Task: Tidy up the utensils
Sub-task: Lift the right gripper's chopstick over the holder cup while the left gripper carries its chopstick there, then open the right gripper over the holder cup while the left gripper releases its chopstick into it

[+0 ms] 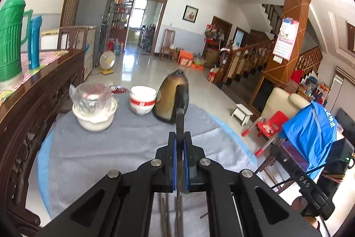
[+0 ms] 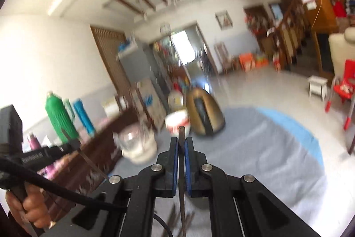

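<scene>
Left jaws: your left gripper [image 1: 180, 143] has its blue pads clamped on a thin dark utensil [image 1: 180, 123], held edge-on, its tip poking out past the fingertips
Right jaws: your right gripper [image 2: 182, 147] is pinched tight on a second slim utensil [image 2: 182, 137], also edge-on between the pads
Kind of utensil: you cannot tell from either view; only narrow dark strips show
Loose utensils: several thin dark sticks [image 1: 165, 212] lie on the surface below your left gripper, mostly hidden by its body
Surface: a round top under a grey cloth [image 1: 93, 154] with a blue rim
Far side of surface: a clear glass bowl stacked in a white bowl [image 1: 94, 108], a red-banded white bowl [image 1: 142, 102], and a bronze kettle [image 1: 173, 97] just beside it
Your hand: gripping the left handle [image 2: 28, 208], seen from the right wrist
Side ledge: green thermos [image 1: 10, 37], blue flask [image 1: 34, 41]
</scene>
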`<action>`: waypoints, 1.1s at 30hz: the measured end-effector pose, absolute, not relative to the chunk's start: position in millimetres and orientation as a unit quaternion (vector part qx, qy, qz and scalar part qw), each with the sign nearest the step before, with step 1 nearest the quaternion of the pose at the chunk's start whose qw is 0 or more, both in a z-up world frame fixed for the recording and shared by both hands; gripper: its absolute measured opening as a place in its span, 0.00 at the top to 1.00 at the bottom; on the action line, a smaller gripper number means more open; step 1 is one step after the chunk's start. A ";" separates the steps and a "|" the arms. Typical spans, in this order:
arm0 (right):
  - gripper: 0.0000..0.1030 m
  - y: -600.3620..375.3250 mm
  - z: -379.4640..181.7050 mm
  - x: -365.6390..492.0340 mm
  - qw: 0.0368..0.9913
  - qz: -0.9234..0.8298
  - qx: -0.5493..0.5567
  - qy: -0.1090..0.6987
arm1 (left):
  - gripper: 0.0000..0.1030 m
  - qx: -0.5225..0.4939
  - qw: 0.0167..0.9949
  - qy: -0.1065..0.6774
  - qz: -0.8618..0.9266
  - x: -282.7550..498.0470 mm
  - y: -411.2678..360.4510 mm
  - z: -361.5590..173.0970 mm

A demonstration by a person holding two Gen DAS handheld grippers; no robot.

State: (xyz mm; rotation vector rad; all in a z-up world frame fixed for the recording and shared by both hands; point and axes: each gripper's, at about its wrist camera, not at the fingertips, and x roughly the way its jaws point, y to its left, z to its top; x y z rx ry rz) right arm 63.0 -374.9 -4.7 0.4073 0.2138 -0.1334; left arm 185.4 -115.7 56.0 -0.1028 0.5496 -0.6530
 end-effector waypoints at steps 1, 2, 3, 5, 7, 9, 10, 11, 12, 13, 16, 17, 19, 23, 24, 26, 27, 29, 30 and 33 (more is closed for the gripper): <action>0.94 -374.4 0.4 61.9 0.973 -0.070 0.201 0.088 | 0.94 -0.052 0.910 0.259 -0.321 185.0 -118.2 61.1; 0.94 -374.9 6.9 62.2 0.974 -0.075 0.201 0.067 | 0.94 -0.055 0.911 0.249 -0.324 184.3 -121.2 66.9; 0.94 -376.1 14.1 59.6 0.975 -0.082 0.204 0.044 | 0.94 -0.057 0.913 0.237 -0.327 183.7 -124.7 72.8; 0.94 -379.1 25.1 58.5 0.973 -0.094 0.210 0.007 | 0.94 -0.063 0.915 0.216 -0.334 184.3 -131.8 81.3; 0.94 -378.4 34.0 61.3 0.971 -0.115 0.206 -0.030 | 0.95 -0.070 0.916 0.202 -0.339 187.3 -141.5 86.5; 0.94 -376.7 39.9 67.8 0.971 -0.128 0.197 -0.051 | 0.94 -0.075 0.918 0.186 -0.342 191.8 -152.5 87.4; 0.94 -373.7 39.3 76.9 0.971 -0.135 0.189 -0.055 | 0.94 -0.075 0.920 0.179 -0.340 193.9 -158.9 85.6; 0.94 -370.7 37.9 84.0 0.972 -0.142 0.178 -0.056 | 0.94 -0.072 0.923 0.178 -0.335 197.8 -166.5 81.2; 0.94 -368.1 35.0 94.7 0.973 -0.145 0.169 -0.051 | 0.94 -0.069 0.924 0.182 -0.331 202.8 -173.9 74.7; 0.94 -365.5 29.4 105.7 0.975 -0.146 0.165 -0.039 | 0.94 -0.067 0.924 0.186 -0.327 206.6 -178.9 69.3; 0.94 -357.3 5.0 140.4 0.977 -0.140 0.158 0.018 | 0.94 -0.061 0.920 0.225 -0.314 224.4 -194.0 40.2; 0.94 -358.1 -2.2 146.0 0.977 -0.140 0.158 0.033 | 0.94 -0.061 0.916 0.245 -0.311 231.2 -197.5 28.5; 0.94 -357.8 -15.9 156.2 0.975 -0.136 0.161 0.069 | 0.94 -0.056 0.910 0.276 -0.304 239.1 -200.4 10.6; 0.91 -368.6 -35.4 160.2 0.968 -0.124 0.189 0.110 | 0.95 -0.047 0.902 0.310 -0.297 243.4 -199.4 -7.4; 0.90 -370.4 -37.2 160.9 0.966 -0.117 0.199 0.119 | 0.92 -0.045 0.901 0.312 -0.298 242.3 -197.5 -8.8; 0.90 -378.2 -41.4 151.4 0.962 -0.102 0.219 0.131 | 0.83 -0.038 0.899 0.319 -0.298 239.8 -195.3 -9.0; 0.90 -381.1 -41.7 147.9 0.960 -0.098 0.224 0.133 | 0.71 -0.036 0.898 0.322 -0.297 237.6 -192.3 -9.1; 0.87 -382.4 -42.6 139.8 0.960 -0.088 0.230 0.135 | 0.56 -0.035 0.900 0.322 -0.293 232.1 -182.5 -8.7; 0.82 -381.0 -40.8 135.1 0.960 -0.086 0.233 0.133 | 0.54 -0.035 0.900 0.322 -0.291 230.6 -178.0 -10.7; 0.39 -383.6 -38.5 115.3 0.959 -0.077 0.248 0.113 | 0.53 -0.034 0.901 0.327 -0.282 221.8 -159.5 -13.8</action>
